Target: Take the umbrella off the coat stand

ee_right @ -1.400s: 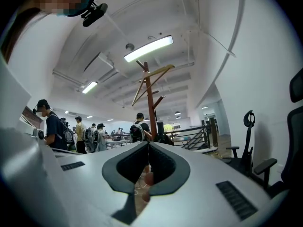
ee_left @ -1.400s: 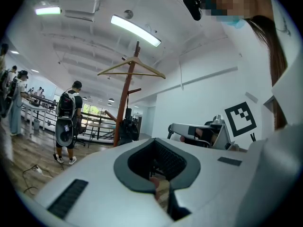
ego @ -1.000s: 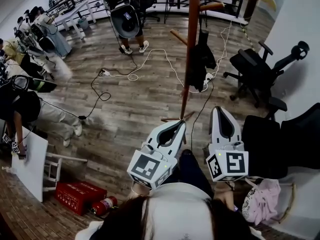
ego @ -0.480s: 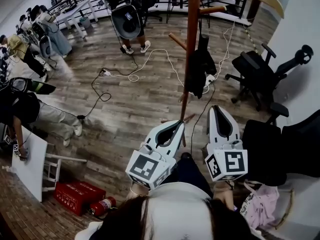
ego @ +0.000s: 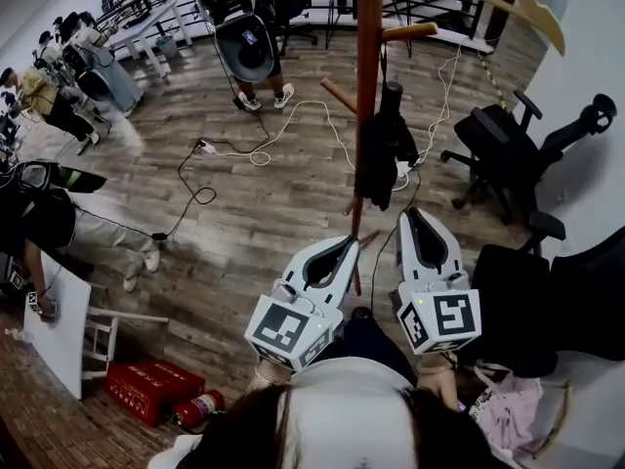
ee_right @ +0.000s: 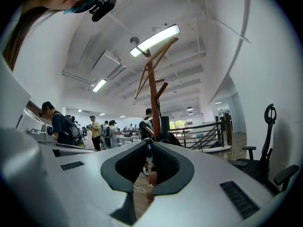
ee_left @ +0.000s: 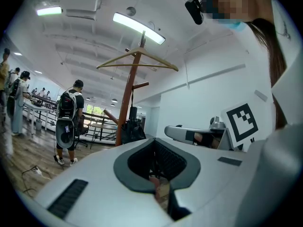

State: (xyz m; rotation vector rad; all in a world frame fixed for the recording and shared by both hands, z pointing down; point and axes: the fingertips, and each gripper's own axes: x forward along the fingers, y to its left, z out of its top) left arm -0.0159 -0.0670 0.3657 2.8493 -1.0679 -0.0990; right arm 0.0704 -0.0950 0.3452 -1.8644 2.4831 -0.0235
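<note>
Head view gives me the black umbrella [ego: 388, 145] hanging from a peg against the coat stand [ego: 367, 86], while my left gripper [ego: 344, 243] and right gripper [ego: 414, 214], both closed on nothing, point toward the stand without touching it.

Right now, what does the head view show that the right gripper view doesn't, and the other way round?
Only the head view shows the floor close to the person, at lower left: a red fire extinguisher lies there beside a red box. Only the right gripper view shows the ceiling, with its lit strip light. Both show the wooden coat stand with the black umbrella hanging on it, and a black office chair off to the right.
</note>
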